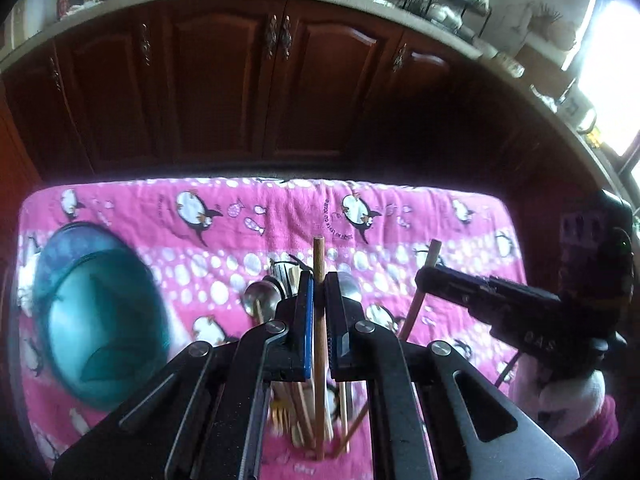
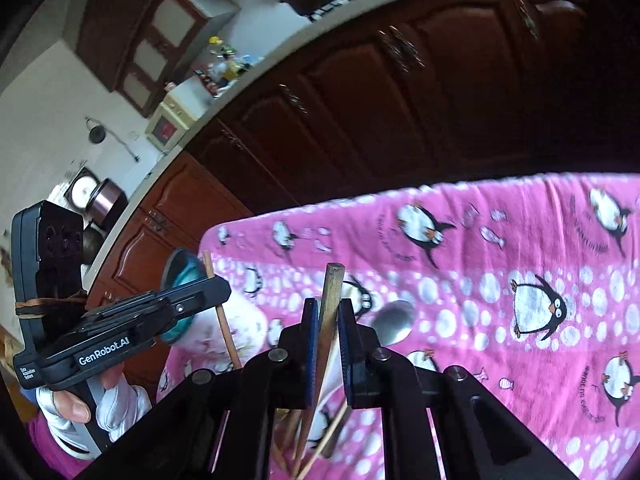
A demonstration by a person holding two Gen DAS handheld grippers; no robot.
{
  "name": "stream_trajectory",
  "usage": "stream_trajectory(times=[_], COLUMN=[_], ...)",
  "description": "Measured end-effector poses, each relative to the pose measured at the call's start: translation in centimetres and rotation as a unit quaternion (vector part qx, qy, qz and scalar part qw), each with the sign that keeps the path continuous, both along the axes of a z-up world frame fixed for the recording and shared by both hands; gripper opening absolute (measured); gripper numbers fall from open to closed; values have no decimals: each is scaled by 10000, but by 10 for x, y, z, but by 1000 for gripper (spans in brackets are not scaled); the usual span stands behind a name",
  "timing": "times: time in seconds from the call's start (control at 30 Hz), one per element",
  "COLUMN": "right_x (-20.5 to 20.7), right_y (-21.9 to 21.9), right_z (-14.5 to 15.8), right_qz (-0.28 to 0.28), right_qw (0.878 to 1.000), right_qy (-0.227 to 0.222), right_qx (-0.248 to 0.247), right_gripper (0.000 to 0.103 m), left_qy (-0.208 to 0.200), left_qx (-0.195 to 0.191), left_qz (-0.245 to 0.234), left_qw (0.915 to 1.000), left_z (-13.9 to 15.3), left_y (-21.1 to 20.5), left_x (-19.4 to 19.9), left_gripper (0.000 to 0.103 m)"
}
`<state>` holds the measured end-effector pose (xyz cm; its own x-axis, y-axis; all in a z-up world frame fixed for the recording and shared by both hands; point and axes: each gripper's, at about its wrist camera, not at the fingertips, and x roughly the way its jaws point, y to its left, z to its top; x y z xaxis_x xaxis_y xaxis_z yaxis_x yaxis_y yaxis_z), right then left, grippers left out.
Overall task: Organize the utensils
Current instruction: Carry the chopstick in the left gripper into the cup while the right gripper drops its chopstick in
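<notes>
My left gripper (image 1: pixel 318 280) is shut on a thin wooden chopstick (image 1: pixel 319 256) that stands nearly upright between its pads, above the pink penguin cloth (image 1: pixel 420 208). My right gripper (image 2: pixel 329 312) is shut on a second, thicker chopstick (image 2: pixel 334 280). From each wrist view the other gripper shows off to the side with its stick: the right gripper (image 1: pixel 426 276) and the left gripper (image 2: pixel 222 288). A loose pile of chopsticks (image 1: pixel 304 420) and two metal spoons (image 1: pixel 260 296) (image 1: pixel 350 286) lie on the cloth under the grippers. One spoon (image 2: pixel 394 320) shows in the right wrist view.
A teal bowl (image 1: pixel 100 320) sits on the left side of the cloth. Dark wooden cabinets (image 1: pixel 280 80) under a cluttered counter stand beyond the cloth's far edge. White-gloved hands (image 2: pixel 116 404) hold the grippers.
</notes>
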<state>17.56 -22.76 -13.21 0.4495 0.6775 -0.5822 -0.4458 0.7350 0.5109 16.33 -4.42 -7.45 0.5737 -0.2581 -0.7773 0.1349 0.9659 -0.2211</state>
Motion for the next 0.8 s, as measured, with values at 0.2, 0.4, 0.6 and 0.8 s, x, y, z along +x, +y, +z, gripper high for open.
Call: stream_trajectory(times=[0.2,0.4,0.6,0.8], right_x=[-22,-34,-38,-34], right_y=[17,33,55,94], right_z=[41,81,143,191], right_qz=[167,285,434,587], right_qw=[9988,9960,9891,9809], right_qy=[-435,-835,-1407,-1839], right_qx=[-147,-132,69,247], right_gripper=[8,8,8,7], left_qy=[-391,-741,-1251,-1805], left_qx=[-233,-496,-583,-138], left_qz=[98,142,410,1137], left_qw=[9989,9959,9896,9769], left_z=[42,89,144,174], left_y=[37,69,110,156], left_x=[-49,-78,-87,-83], left_gripper=[4,4,4,4])
